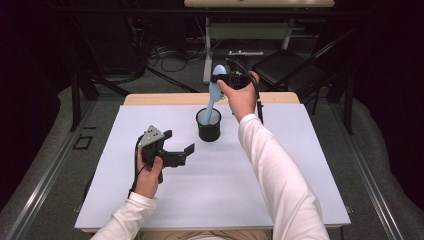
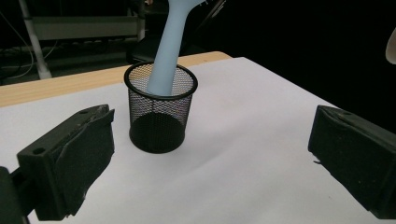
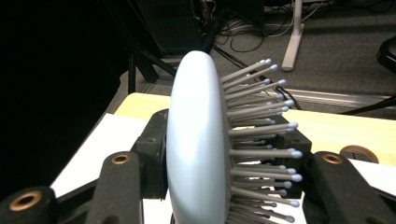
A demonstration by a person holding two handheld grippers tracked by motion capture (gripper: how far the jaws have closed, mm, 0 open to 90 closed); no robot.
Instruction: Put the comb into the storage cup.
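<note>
Nearest item: pale blue plastic hairbrush (image 3: 198, 154) with grey ball-tipped bristles, its oval head upright between the jaws in the right gripper view.
Right tongs (image 1: 223, 79): clamped on the hairbrush head, one jaw on the smooth back, the other on the bristle side; held above the far edge of the desk.
Hairbrush position: handle slants down into the black wire-mesh cylindrical cup (image 2: 161, 112); the lower handle is already inside the rim, leaning against the far side. Whether the tip touches the bottom, I cannot tell.
Cup position: upright on the white sheet covering the desk (image 1: 215, 190), near the far middle.
Left tongs (image 1: 170, 147): jaws wide apart, nothing between them, hovering near the cup on its left, apart from it.
Step in hand, as judged: lowering the hairbrush into the cup.
Recommended practice: bring the head more nearly over the cup so the handle slides straight down; lower slowly until the handle bottoms out, then release.
Risk noted: the light cup may tip if the slanted handle levers on the rim; the left tongs are placed to steady it.
</note>
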